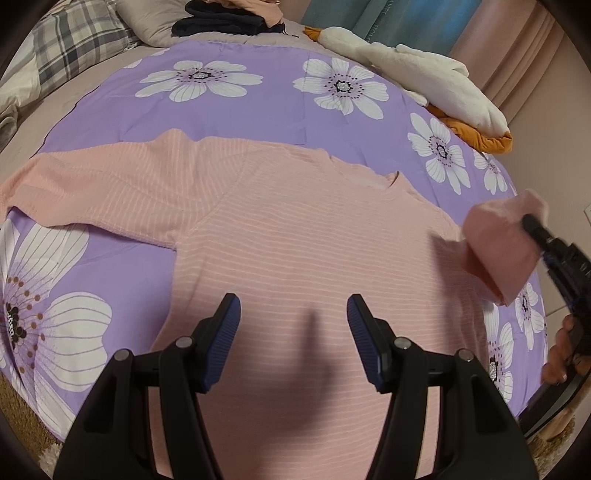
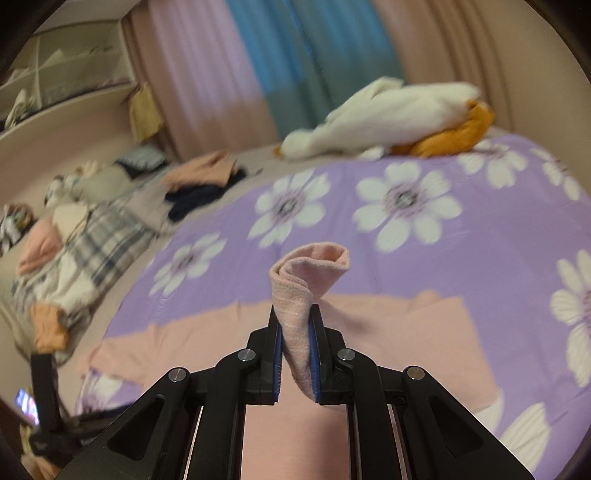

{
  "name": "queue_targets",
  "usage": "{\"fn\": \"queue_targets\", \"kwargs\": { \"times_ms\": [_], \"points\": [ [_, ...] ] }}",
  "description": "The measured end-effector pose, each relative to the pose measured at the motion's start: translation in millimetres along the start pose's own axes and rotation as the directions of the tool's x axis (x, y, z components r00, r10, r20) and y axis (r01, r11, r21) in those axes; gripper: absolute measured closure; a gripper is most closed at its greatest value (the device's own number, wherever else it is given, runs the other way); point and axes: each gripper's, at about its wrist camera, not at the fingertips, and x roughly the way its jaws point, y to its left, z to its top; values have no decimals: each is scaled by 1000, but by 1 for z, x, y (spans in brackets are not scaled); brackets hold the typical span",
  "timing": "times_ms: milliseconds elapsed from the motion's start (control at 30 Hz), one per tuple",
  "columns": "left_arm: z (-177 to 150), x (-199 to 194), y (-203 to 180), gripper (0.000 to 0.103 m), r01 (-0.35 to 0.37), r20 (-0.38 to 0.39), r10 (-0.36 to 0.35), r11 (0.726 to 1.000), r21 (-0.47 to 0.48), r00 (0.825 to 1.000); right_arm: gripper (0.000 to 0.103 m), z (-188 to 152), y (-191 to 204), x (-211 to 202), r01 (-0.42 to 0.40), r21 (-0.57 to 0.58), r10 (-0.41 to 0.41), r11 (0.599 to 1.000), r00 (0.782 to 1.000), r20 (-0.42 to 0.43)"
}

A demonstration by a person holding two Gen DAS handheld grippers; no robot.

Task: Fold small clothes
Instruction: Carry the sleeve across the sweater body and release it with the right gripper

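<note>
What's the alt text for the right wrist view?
The right gripper has its jaws shut on a rolled-up sleeve end of a pink shirt, lifted above a purple floral bedspread. A white and orange plush toy lies behind, blurred.

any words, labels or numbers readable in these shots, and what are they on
Teal curtain: a vertical line of pale capital letters runs down it, too small and warped to read.
Lit screen at the lower left edge of the right wrist view: too blurred to read.
Pink shirt, floral bedspread, both grippers: no text visible.
</note>
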Motion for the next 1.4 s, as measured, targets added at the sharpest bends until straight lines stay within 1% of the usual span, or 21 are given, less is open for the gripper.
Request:
{"fn": "queue_targets", "kwargs": {
  "times_ms": [133, 333, 433, 700, 800, 867, 1100, 1267, 1400],
  "points": [
    [-1, 0, 3, 43, -1, -3, 1, 1000, -6, 1000, 89, -15, 11, 16, -15, -25, 13, 1000, 997, -73],
    [-3, 0, 5, 43, -1, -10, 1, 1000, -5, 1000, 89, -34, 25, 38, -29, -50, 20, 998, 985, -173],
    [-3, 1, 7, 43, -4, -17, 4, 1000, -12, 1000, 89, -44, 31, 52, -49, -48, 36, 998, 973, -227],
    [-3, 2, 13, 43, -3, -26, 2, 1000, -29, 1000, 89, -69, 44, 80, -26, -88, -6, 996, 939, -344],
    [-2, 0, 17, 43, 13, -23, -14, 998, -55, 1000, 89, -73, 45, 84, -23, -93, -12, 995, 933, -359],
    [-2, -1, 18, 43, 10, -22, -11, 998, -57, 1000, 89, -74, 45, 86, -22, -92, -13, 996, 931, -365],
    [-1, 0, 17, 43, 8, -31, -10, 998, -61, 999, 89, -76, 40, 93, -41, -59, 15, 997, 923, -385],
    [0, -1, 18, 43, 12, -26, -14, 998, -68, 1000, 89, -76, 37, 93, -49, -38, 31, 998, 921, -388],
    [-1, -2, 18, 42, 11, -26, -13, 997, -72, 1000, 89, -76, 38, 93, -47, -38, 29, 998, 921, -389]
  ]
}}
